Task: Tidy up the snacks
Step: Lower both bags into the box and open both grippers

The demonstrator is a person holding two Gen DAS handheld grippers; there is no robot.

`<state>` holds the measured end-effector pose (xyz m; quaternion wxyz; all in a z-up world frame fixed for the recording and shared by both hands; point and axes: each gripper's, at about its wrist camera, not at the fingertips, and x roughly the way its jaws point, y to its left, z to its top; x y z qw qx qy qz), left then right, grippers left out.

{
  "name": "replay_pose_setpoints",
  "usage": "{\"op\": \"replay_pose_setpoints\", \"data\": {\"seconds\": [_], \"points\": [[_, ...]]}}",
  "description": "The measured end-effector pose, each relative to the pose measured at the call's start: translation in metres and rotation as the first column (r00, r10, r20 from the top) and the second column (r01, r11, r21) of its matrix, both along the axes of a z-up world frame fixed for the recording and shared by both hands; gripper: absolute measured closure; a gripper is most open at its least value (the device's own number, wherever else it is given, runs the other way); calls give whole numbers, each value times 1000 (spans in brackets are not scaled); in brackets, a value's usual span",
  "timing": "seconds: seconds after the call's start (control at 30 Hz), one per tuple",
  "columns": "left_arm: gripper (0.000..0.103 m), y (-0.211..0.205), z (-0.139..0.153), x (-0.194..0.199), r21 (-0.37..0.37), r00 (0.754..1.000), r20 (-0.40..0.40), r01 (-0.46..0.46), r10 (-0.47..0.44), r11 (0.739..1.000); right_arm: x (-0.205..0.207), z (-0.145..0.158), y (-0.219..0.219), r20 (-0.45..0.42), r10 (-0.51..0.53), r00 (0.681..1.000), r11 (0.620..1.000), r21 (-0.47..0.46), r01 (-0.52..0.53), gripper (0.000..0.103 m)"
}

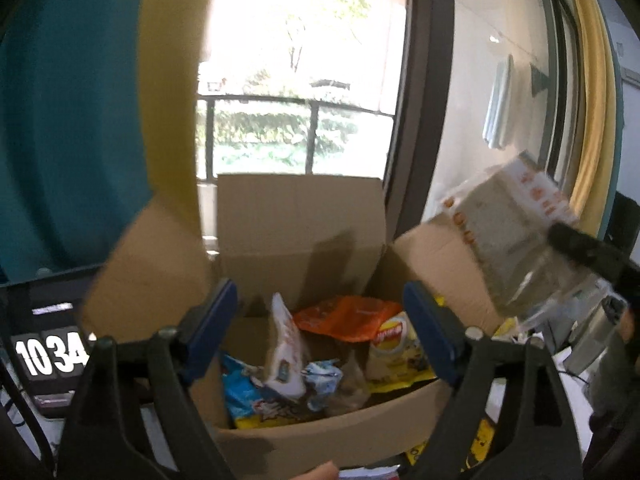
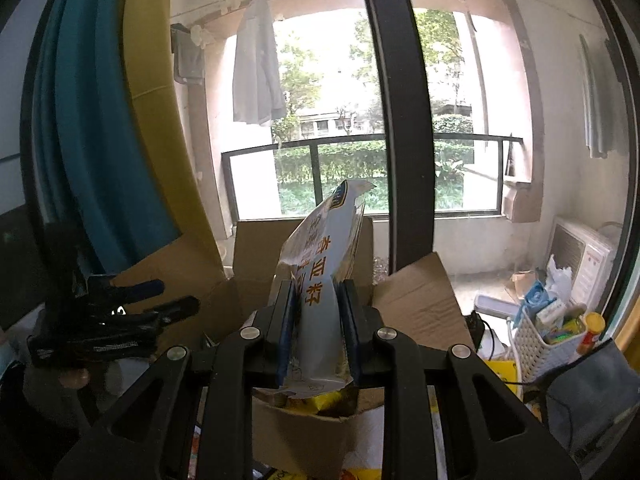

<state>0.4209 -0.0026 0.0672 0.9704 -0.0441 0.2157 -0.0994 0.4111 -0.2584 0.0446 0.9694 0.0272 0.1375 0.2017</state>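
**Mia:** How many snacks are put away?

**Ben:** Quite a few, I think. The cardboard box (image 1: pixel 304 436) is open and has bags inside: an orange bag (image 1: pixel 348 316) at the back, a yellow chip bag (image 1: pixel 394 350) at 3 o'clock, a blue bag (image 1: pixel 244 396) at 8 o'clock and a white bag (image 1: pixel 284 352) standing up in the middle.

**Mia:** What is left to do?

**Ben:** One pale blue snack bag (image 2: pixel 320 280) is not in yet. The right gripper (image 2: pixel 318 332) squeezes it tight between both fingers. The bag stands up tall, just over the box's near edge. More snacks sit in a white basket (image 2: pixel 536 344) at 3 o'clock, so maybe those come after.

**Mia:** What about the other one?

**Ben:** The left gripper (image 1: pixel 320 332) has its fingers spread wide with nothing in them. It points at the box from the near side, a bit above it. In that view the held bag is blurry, up at 2 o'clock.
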Motion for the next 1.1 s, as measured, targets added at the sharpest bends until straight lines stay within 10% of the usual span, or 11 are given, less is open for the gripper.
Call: {"op": "replay_pose_setpoints", "data": {"seconds": [0.33, 0.83, 0.97, 1.1], "points": [[17, 77, 17, -57, 25, 979, 101, -181, 178, 983, 32, 1, 63, -23, 68, 997, 997, -31, -68, 79], [17, 145, 2, -34, -44, 960, 40, -274, 276, 961, 95, -16, 159, -112, 54, 992, 996, -65, -61, 78], [17, 147, -2, -30, -51, 960, 34, -274, 276, 960, 107, -24, 174, -151, 63, 987, 991, -107, -79, 50], [17, 142, 0, -34, -54, 965, 36, -259, 261, 964, 92, -21, 169, -139, 62, 988, 990, -119, -79, 50]]}}
